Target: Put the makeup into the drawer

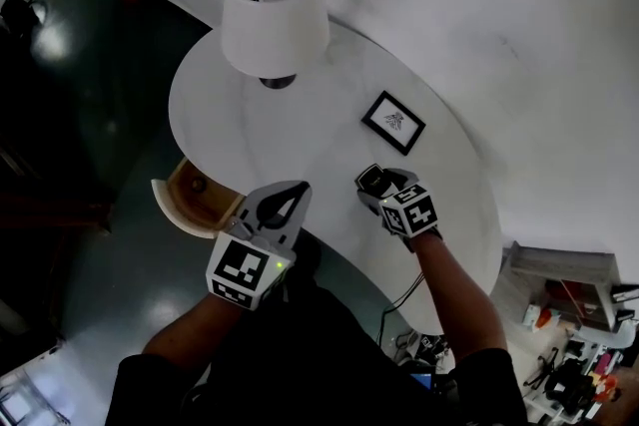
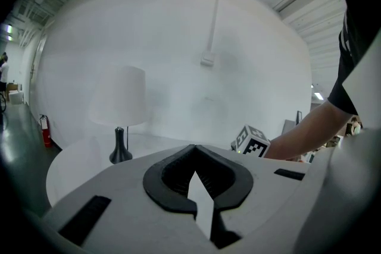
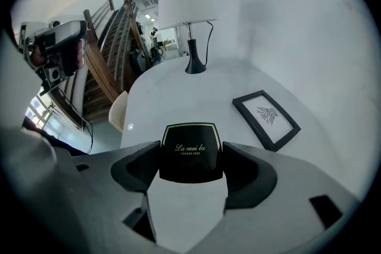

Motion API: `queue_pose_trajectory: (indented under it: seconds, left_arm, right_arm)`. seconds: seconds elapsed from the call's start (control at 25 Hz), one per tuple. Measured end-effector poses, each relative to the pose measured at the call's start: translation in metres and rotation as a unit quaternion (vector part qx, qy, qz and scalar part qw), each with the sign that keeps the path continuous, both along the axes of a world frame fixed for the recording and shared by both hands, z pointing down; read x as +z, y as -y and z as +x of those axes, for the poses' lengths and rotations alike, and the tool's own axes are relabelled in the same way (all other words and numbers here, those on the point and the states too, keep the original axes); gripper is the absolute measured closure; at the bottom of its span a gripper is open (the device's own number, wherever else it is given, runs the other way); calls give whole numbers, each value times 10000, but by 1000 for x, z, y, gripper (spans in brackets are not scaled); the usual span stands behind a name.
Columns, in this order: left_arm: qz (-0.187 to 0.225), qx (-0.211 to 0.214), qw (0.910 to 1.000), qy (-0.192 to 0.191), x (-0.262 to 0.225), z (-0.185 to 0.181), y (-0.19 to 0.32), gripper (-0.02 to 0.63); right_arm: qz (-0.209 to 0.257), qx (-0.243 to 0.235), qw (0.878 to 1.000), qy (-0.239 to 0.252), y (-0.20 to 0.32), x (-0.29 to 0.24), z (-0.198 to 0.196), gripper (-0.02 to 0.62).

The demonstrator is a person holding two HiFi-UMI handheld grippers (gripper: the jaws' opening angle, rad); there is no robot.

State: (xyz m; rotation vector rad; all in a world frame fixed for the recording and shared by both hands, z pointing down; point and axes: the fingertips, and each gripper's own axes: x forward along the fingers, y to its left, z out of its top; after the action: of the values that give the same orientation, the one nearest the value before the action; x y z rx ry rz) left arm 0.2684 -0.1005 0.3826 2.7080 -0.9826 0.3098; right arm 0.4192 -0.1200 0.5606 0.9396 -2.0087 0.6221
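right gripper (image 3: 191,165) clamped on black powder compact (image 3: 190,149), lid reads "La mei la POWDER CAKE", over round white table (image 1: 329,105) | left gripper (image 2: 194,148) jaws pressed together, empty | wooden drawer (image 1: 188,198) open, partly hidden behind left gripper

The left gripper (image 1: 294,194) is held out in front of the person, its jaws pressed together with nothing between them and its marker cube (image 1: 245,271) facing up. To its right, apart from it, the right gripper (image 1: 373,183) has its jaws clamped on the two sides of a black powder compact (image 3: 190,152). The left forearm (image 1: 188,326) and right forearm (image 1: 457,289) are bare and reach forward from dark short sleeves.
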Motion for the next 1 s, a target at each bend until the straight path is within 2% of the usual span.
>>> queue_pose_trajectory:
  seconds: [0.32,0.56,0.76,1.0]
  left_arm:
    - [194,-218,9995,70,-21,-3,-19,595]
    - [356,-489,9981,134,-34,-13,-33,595]
    - [432,-846,9954,84,-45,-42,-41,595]
    - [493,-1107,9926,46,-51,-98,-50,595]
  right_arm:
    - [116,-62,9997,192,-15,-36,8,318]
    - [234,-413,9981,382,-24,-58,-6,318]
    - [366,-775,9950,504,-21,-79,-39,318]
    - [477,-1102,9909,603,-23,-102,-103,318]
